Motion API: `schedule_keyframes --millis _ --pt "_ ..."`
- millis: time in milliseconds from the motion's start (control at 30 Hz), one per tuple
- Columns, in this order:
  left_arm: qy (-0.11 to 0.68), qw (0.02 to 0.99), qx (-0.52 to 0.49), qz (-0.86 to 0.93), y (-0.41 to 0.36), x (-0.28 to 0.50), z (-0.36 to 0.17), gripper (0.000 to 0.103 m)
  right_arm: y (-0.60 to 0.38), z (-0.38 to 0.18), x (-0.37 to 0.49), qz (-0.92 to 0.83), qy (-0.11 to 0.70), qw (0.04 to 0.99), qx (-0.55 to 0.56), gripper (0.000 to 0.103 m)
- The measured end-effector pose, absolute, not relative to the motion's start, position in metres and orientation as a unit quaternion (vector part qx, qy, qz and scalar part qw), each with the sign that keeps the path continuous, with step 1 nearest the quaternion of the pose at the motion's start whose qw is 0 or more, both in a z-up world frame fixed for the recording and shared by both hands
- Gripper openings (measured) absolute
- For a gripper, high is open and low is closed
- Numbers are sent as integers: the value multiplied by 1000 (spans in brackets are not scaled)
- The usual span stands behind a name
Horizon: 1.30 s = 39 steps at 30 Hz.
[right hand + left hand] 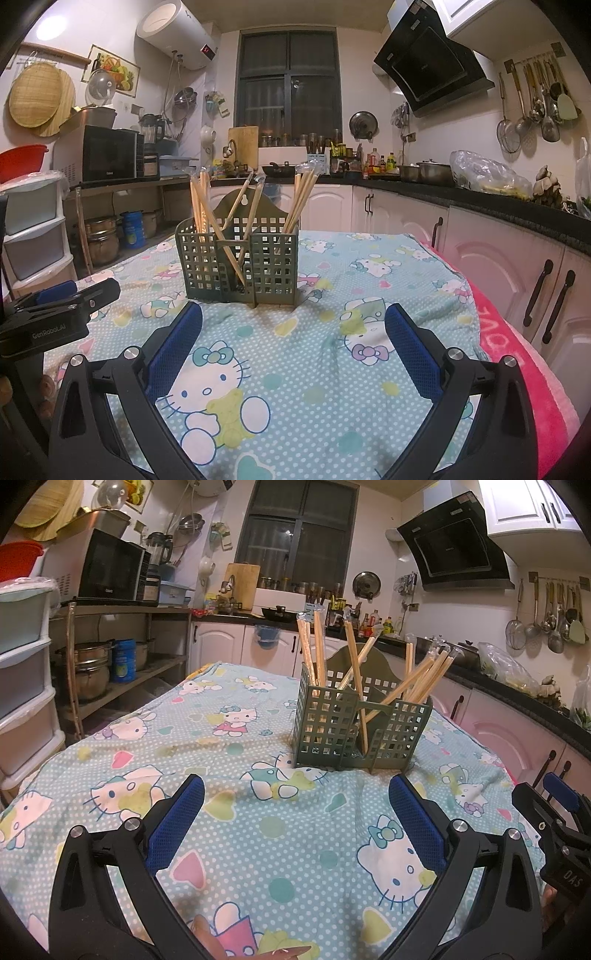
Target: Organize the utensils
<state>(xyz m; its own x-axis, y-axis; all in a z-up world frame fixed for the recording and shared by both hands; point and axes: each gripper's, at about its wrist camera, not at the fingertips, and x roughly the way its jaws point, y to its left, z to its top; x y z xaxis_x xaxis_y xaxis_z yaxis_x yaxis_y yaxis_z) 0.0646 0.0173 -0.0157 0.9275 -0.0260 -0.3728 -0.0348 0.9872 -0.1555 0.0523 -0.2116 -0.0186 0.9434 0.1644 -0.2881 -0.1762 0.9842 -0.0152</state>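
A green lattice utensil holder (360, 729) stands upright on the table and also shows in the right wrist view (238, 264). Several wrapped wooden chopsticks (317, 646) stick up out of its compartments, leaning different ways; they also show in the right wrist view (303, 195). My left gripper (295, 794) is open and empty, a short way in front of the holder. My right gripper (293, 317) is open and empty, just in front of the holder. Each gripper shows at the edge of the other's view.
The table wears a light blue cartoon-cat cloth (236, 760) over a pink towel (517, 362). White cabinets with dark handles (535, 295) run along the right. Plastic drawers (22, 686) and a metal shelf with pots (96, 664) stand left.
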Motion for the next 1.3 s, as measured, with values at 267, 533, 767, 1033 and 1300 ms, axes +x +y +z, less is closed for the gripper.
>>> schedule_keyframes --millis 267,533,767,1033,1300 --pt "191 978 -80 2 17 65 -16 91 -212 -19 52 86 144 986 -20 96" --pt "191 978 -81 4 18 64 -16 91 -212 -19 53 87 146 985 -20 96" --pt "192 978 -80 3 18 65 -16 91 -212 -19 53 87 146 985 -20 96" --pt "202 975 -87 1 21 68 -17 92 -212 -22 54 86 154 984 -19 96" --pt "236 966 -110 11 28 76 -22 92 -231 -24 70 61 196 979 7 96"
